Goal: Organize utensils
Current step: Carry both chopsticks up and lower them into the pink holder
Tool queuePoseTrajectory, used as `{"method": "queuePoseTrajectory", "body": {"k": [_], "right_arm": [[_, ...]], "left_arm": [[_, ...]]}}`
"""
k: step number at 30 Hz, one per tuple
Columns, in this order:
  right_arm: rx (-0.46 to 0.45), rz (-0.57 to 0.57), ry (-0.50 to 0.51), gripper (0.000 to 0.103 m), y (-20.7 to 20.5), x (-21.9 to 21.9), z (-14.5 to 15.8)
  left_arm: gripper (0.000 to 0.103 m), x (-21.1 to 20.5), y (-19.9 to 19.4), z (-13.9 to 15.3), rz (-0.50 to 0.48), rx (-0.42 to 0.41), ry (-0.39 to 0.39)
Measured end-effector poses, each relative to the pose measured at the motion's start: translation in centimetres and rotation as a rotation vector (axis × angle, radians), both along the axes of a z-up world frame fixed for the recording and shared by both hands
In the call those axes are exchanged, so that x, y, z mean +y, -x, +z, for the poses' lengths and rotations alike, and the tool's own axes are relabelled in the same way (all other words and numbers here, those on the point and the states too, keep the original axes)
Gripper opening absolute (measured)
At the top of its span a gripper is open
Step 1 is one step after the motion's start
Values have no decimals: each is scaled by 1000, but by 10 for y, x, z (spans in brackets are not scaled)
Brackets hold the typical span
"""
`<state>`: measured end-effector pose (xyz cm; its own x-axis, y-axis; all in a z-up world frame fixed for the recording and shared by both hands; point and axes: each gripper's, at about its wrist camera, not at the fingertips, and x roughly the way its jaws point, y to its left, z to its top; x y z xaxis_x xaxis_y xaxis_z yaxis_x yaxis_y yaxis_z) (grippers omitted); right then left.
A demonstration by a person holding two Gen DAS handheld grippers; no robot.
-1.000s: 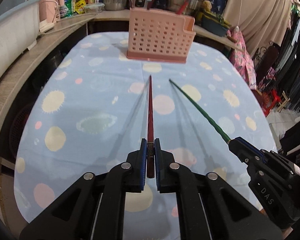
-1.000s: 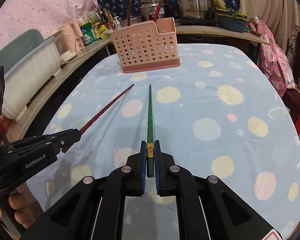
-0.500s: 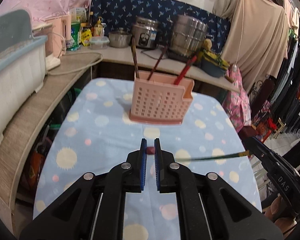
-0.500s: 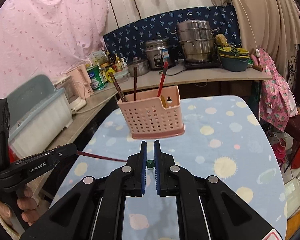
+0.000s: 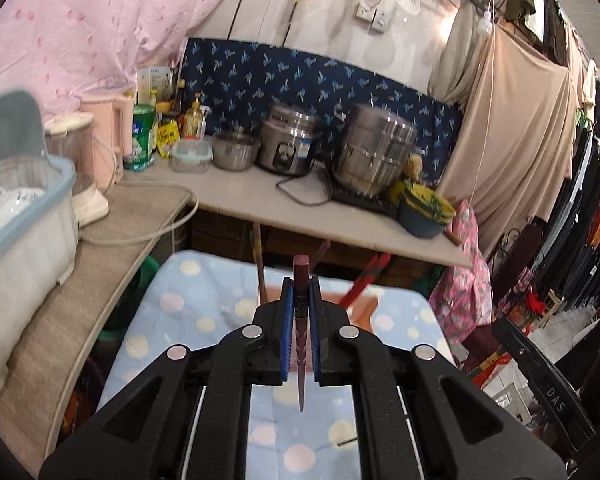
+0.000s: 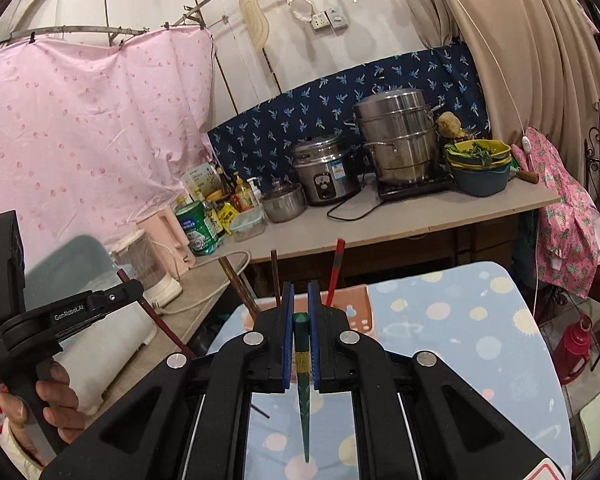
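Left hand-held gripper [image 5: 300, 300] is clamped narrow on a maroon chopstick [image 5: 301, 344], and the right hand-held gripper [image 6: 300, 304] is clamped the same way on a green chopstick [image 6: 303, 380]. Each stick is pinched near its thick end, which pokes up just past the pads, while the thin tip hangs down and back toward the camera, clear of the table [image 6: 460, 320]. That near-upright hold probably suits dropping the sticks tip-first into a holder. In the right view the left tool shows off to the left, a person's hand [image 6: 48, 396] on its grip.

Just ahead of and below both sets of jaws, largely hidden by them, stands the pink basket [image 6: 356, 312] on the spotted cloth. Several sticks already stand in it, among them a red one [image 6: 336, 268] and a dark one [image 6: 275, 276], leaning out above the rim. Both held chopsticks are not yet inside.
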<state>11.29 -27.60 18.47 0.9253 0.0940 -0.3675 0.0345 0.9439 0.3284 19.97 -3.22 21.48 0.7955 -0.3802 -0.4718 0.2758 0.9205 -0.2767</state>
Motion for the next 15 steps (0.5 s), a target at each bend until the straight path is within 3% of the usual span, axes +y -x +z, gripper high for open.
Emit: {"method": "queuePoseTrajectory", "body": {"k": [7,15], "right_arm": [[-70,-17,-27,7,-44,-14,36],[-130,-49,-49,7,-94,-29,73]], "left_arm": [[7,-5,-38,40,47,-82,34],[7,-10,-70,53,75,-119,21]]}}
